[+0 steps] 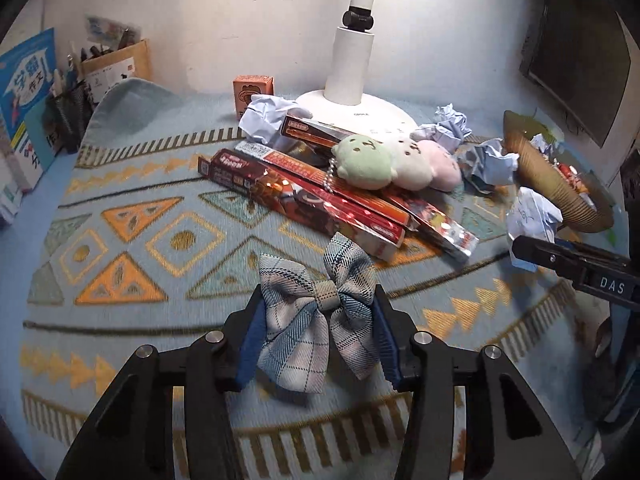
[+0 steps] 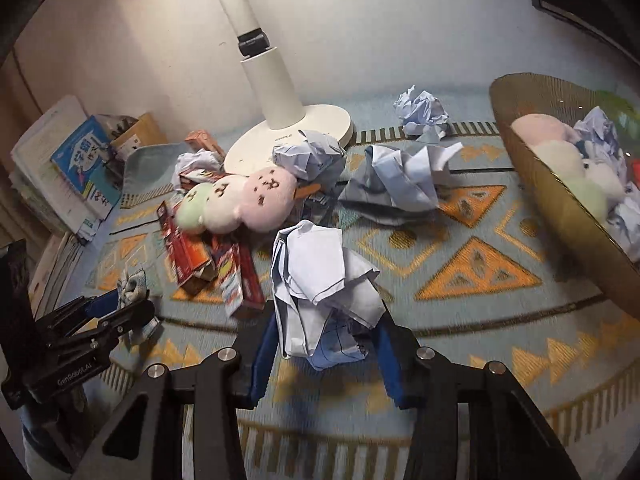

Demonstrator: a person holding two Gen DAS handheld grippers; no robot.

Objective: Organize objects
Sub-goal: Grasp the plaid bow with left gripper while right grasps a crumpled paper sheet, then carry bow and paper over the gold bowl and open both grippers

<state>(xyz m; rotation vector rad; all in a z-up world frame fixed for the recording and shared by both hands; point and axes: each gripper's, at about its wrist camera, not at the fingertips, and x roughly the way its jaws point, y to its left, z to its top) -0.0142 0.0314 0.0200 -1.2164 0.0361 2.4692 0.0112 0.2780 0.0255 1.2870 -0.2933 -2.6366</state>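
My left gripper is shut on a plaid fabric bow and holds it just above the patterned mat. My right gripper is shut on a crumpled white paper. Long red boxes lie in a pile mid-mat with a three-lobed plush toy on top. More paper balls lie near the lamp base. A tilted brown basket at the right holds plush toys and paper. In the right wrist view the left gripper shows at the left with the bow.
A white lamp pole rises at the back. A small orange box stands beside it. Books and a pen holder stand at the back left. A dark monitor is at the back right.
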